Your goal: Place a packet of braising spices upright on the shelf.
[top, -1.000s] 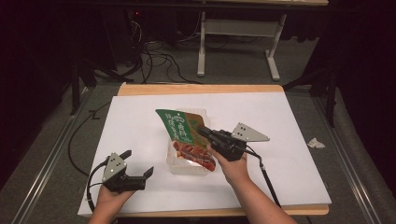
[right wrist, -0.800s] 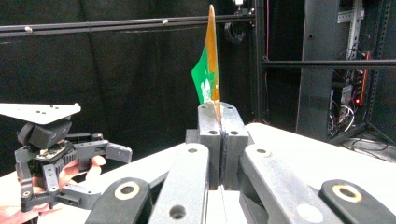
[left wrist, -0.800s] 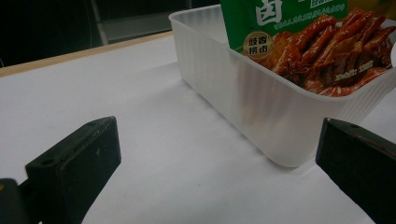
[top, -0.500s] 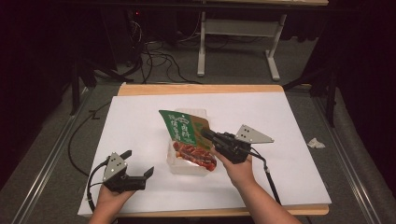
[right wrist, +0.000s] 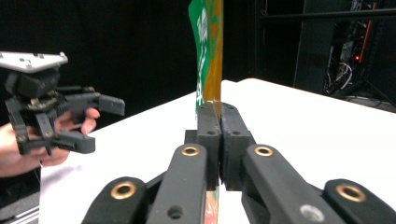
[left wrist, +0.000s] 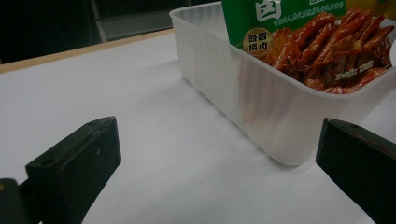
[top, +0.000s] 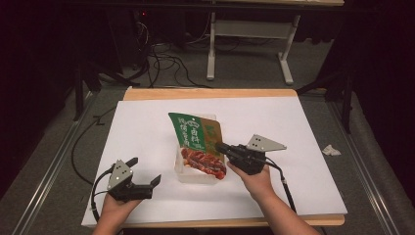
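A green snack packet with a red food picture leans with its lower end inside a clear plastic tub near the middle of the white table top. My right gripper is shut on the packet's right edge; in the right gripper view the jaws pinch the packet edge-on. My left gripper rests open at the front left, a little left of the tub. From its own camera, the tub and packet lie beyond the open left gripper.
White sheet covers the wooden table, with bare room at the back and right. A crumpled white scrap lies off the table's right edge. Cables and a white desk frame sit beyond the far edge.
My right gripper and the packet have shifted slightly to the right and toward the near edge. The left gripper has kept still.
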A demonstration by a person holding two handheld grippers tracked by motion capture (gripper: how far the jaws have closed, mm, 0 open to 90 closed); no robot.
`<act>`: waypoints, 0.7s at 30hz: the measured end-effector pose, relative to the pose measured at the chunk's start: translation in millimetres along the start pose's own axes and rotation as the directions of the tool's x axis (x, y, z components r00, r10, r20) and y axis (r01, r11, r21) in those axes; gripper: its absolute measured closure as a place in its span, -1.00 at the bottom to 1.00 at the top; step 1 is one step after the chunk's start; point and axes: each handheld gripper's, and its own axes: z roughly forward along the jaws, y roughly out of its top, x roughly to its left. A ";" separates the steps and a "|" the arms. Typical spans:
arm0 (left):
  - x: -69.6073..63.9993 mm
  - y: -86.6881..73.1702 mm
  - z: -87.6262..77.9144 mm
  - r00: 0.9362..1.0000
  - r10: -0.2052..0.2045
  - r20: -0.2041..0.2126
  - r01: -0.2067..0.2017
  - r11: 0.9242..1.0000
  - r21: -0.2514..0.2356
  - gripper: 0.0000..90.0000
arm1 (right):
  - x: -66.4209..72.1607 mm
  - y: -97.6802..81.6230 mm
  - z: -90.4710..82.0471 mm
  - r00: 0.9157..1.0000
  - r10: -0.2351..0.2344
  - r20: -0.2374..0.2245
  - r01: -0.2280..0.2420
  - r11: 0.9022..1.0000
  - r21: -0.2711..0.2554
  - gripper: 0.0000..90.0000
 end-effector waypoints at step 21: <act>-1.3 -0.6 0.1 1.000 -0.006 0.015 0.006 1.000 -0.004 -0.93 | 2.8 -15.9 0.2 1.000 0.011 0.007 -0.011 1.000 -0.004 1.00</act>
